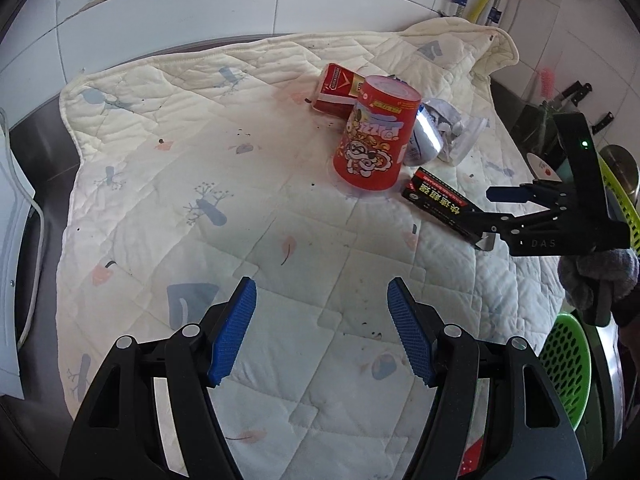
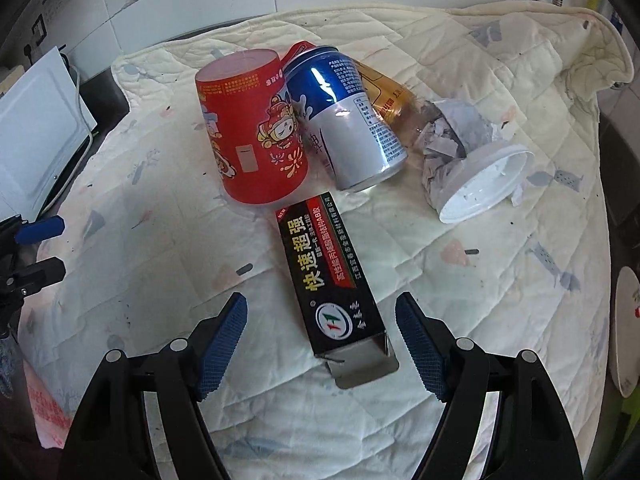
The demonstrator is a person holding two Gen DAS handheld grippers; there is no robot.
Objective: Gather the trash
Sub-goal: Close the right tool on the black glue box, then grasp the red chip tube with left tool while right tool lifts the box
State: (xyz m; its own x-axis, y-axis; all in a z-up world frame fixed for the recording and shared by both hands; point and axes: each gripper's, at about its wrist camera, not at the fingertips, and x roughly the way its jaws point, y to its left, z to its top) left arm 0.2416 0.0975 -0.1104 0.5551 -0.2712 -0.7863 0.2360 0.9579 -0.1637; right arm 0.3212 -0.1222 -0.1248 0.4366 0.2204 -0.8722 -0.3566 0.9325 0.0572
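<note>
Two grippers are seen above a quilted cream cloth (image 1: 168, 208) printed with pale blue and pink motifs. The left gripper (image 1: 322, 330) is spread wide, its ribbed blue pads (image 1: 234, 336) clasping nothing over bare quilt. The right gripper (image 2: 322, 338) is likewise held wide apart, and the near end of a long black glue box (image 2: 326, 276) is framed between its fingers without any visible contact; the box's silver end flap is folded open there. In the left wrist view the right gripper (image 1: 494, 210) is seen at the right edge, one finger above the box and one beside it.

Beyond the box a red paper cup (image 2: 252, 128) is stood upside down, glossy and printed with cartoon figures. Against it a blue-and-silver metal can (image 2: 344, 120) is laid on its side, with a clear amber bottle (image 2: 390, 98) behind, crumpled white paper (image 2: 448, 128) and a white plastic cup (image 2: 486, 180) tipped over. A red cigarette pack (image 1: 336, 88) is laid farthest back. A green perforated basket (image 1: 568, 364) is seen at the right edge, off the cloth.
</note>
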